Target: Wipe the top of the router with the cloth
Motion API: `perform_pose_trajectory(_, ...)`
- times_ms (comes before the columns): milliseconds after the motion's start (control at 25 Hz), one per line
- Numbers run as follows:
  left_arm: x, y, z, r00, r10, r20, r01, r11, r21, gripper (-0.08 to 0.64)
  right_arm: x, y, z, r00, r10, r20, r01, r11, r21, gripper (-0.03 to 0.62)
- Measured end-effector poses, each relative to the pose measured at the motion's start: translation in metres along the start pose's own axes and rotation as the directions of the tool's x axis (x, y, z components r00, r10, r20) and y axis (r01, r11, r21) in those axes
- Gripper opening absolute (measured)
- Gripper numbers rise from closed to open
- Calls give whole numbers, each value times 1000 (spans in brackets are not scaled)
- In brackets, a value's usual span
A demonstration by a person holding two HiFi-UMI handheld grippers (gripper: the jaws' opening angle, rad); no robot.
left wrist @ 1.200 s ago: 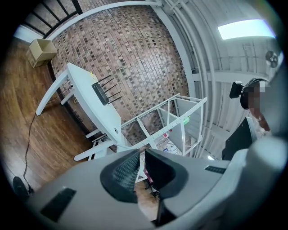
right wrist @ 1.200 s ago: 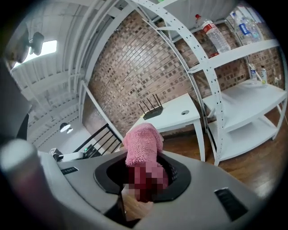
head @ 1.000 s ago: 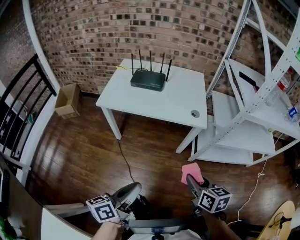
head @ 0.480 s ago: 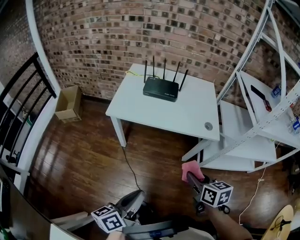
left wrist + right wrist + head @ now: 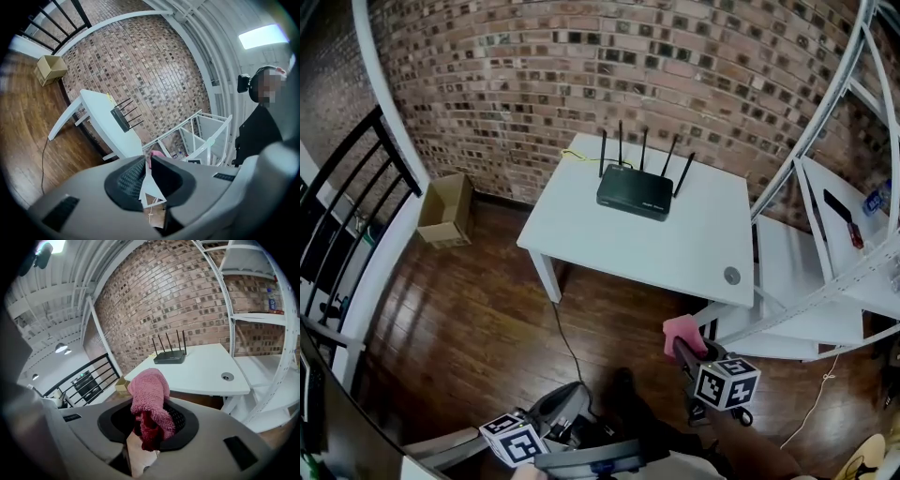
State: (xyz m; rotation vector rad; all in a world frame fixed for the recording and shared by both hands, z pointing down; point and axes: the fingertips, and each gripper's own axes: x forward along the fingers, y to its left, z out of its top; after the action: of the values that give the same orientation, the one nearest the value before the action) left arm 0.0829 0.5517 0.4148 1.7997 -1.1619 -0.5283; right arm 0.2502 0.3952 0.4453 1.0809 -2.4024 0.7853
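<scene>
Cloth (image 5: 146, 392) first: your right gripper (image 5: 149, 420) has it. It is a fluffy pink wad pinched between the 2 jaws, which are closed on its lower part while the rest bulges up past the tips. In the head view that gripper hangs low at the right over the wood floor (image 5: 469, 319), in front of the table and apart from it. Your left gripper (image 5: 147, 161) sits low at the left, its jaws meeting at the tips with nothing between them.

The router (image 5: 635, 192) — black and flat, with thin antennas standing up along its back edge — rests on the white table (image 5: 675, 248), toward the far side near the brick wall (image 5: 534, 84). The cloth is well apart from it, not touching. A small round cap (image 5: 731, 276) is set in the table's near right corner. White metal shelving (image 5: 825, 291) stands just to the table's right. A cardboard box (image 5: 445, 208) sits on the floor by the wall at the left, and a thin cable (image 5: 565, 339) trails across the floor from under the table. A black railing (image 5: 397, 152) runs along the left edge.
</scene>
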Motion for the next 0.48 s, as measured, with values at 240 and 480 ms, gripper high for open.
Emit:
perform_pose_trajectory(240,92,6,41,999,44,29,-44,999,-9,35,65,-58,63,998,64,-15,-64,998,28,140)
perform_pose_trajectory(480,179,18,90,994,88,64,-89,996,19,35,126,-108,120,992,129,-13,-129,991,43,140)
